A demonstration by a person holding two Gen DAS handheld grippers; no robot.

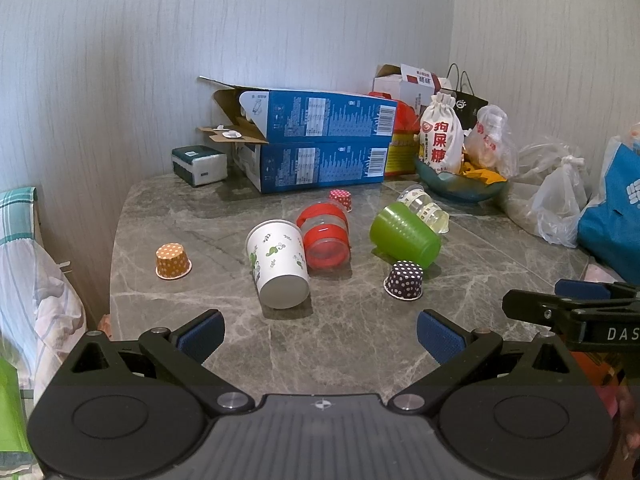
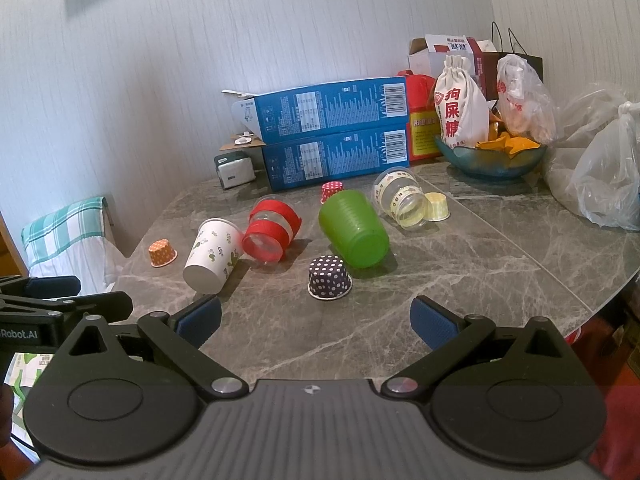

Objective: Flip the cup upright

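Nearest the lens, the left gripper (image 1: 318, 334) and the right gripper (image 2: 314, 322) are both being held wide open and empty over the near edge of the marble table (image 1: 360, 340). Just ahead of the left gripper, slightly left of its centre line, the white paper cup (image 1: 278, 262) is lying on its side, its long axis pointing almost straight along the fingers, base nearest. From the right gripper the cup (image 2: 212, 256) is being seen well off to the left, so the left is judged nearer.

A grey marble-patterned table (image 2: 480, 264) holds cups lying on their sides: a white paper cup with green leaf print (image 2: 212, 256), a clear cup with red bands (image 2: 270, 232) and a green plastic cup (image 2: 354, 230). A dark polka-dot paper baking cup (image 2: 330, 278) sits upside down, near the right gripper (image 2: 316, 322), whose blue-padded jaws are spread wide.
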